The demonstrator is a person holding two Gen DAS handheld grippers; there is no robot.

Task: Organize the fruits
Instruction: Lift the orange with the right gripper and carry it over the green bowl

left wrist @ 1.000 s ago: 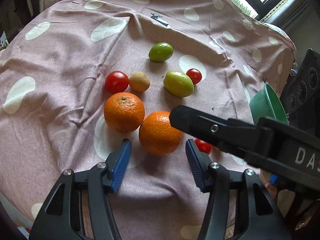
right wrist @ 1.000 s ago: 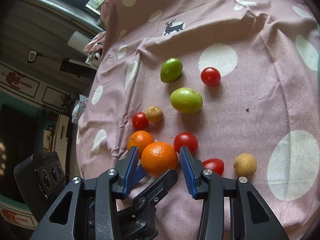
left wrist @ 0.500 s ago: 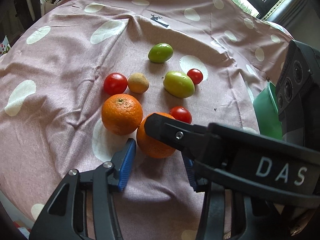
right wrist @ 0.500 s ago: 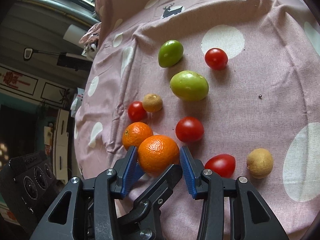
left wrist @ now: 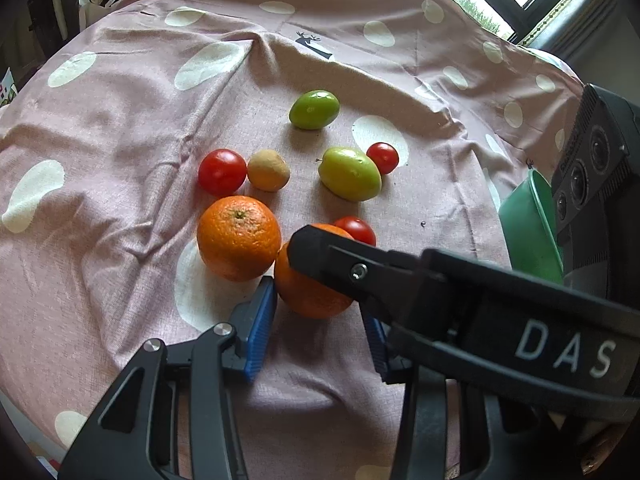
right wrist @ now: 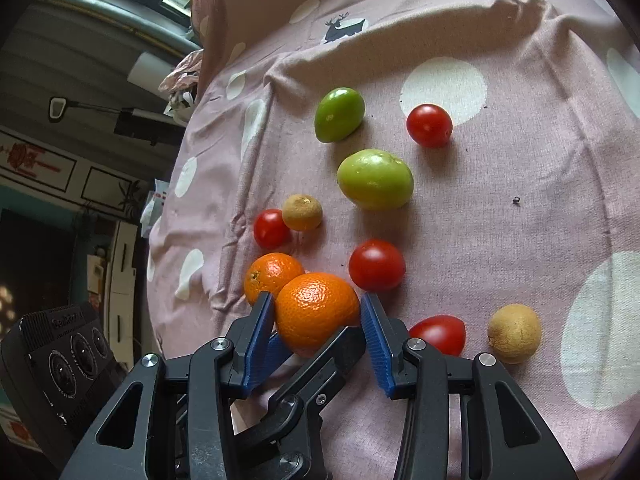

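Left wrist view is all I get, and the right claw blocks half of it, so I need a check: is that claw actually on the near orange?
Observer: Yes. In the right wrist view, both blue pads of the right claw press against the sides of the near orange.
Operator: Is anything hidden behind that claw?
Observer: A red tomato and a tan fruit lie on the cloth just right of it.
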